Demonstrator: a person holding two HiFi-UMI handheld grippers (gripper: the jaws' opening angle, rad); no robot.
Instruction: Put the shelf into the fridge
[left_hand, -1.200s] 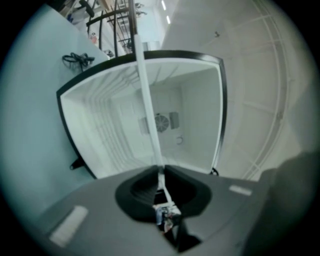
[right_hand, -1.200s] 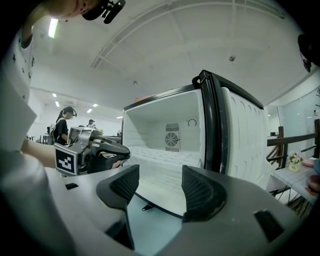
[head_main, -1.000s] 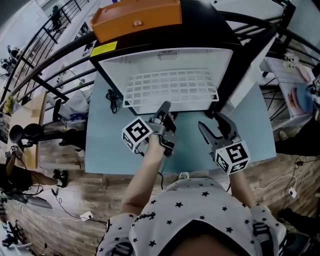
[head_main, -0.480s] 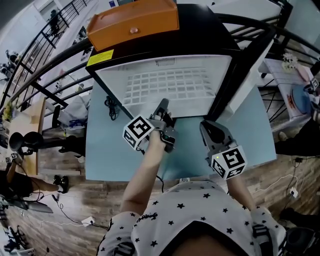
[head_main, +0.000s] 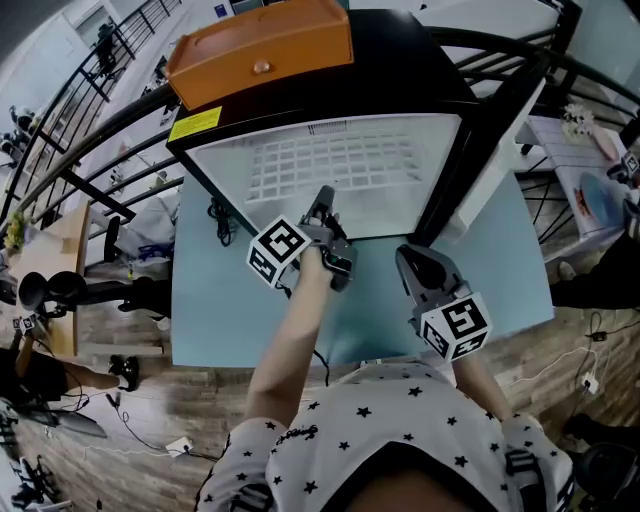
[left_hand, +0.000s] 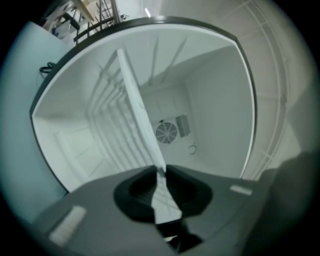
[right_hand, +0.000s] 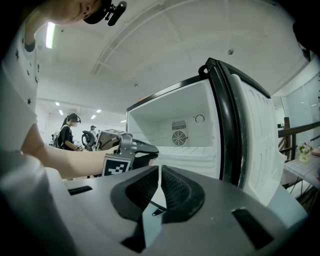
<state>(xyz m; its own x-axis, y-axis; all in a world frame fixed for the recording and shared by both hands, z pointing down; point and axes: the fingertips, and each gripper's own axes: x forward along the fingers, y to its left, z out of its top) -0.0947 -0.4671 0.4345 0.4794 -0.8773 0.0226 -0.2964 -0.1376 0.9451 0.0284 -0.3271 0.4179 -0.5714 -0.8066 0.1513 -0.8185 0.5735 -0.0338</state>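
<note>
Shelf: the white wire shelf (head_main: 335, 165) lies level inside the fridge (head_main: 410, 60), with its near edge at the front of the opening.
Left gripper: the left gripper (head_main: 323, 200) is clamped on the middle of that near edge and points into the compartment.
Left gripper view only: the shelf's rim (left_hand: 135, 100) is pinched between the pads, and a round fan (left_hand: 166, 133) shows on the back wall.
Right gripper: the right gripper (head_main: 412, 262) has its jaws closed together. It is over the bench (head_main: 210, 300) by the fridge's right front corner, apart from the shelf.
Right gripper view only: the open door (right_hand: 250, 145) stands at the right.
Fridge top: an orange box (head_main: 262, 45).

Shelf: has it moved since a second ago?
Yes. The shelf has slid further into the fridge; its front edge stuck out past the opening's lower rim, and now lies inside it.
</note>
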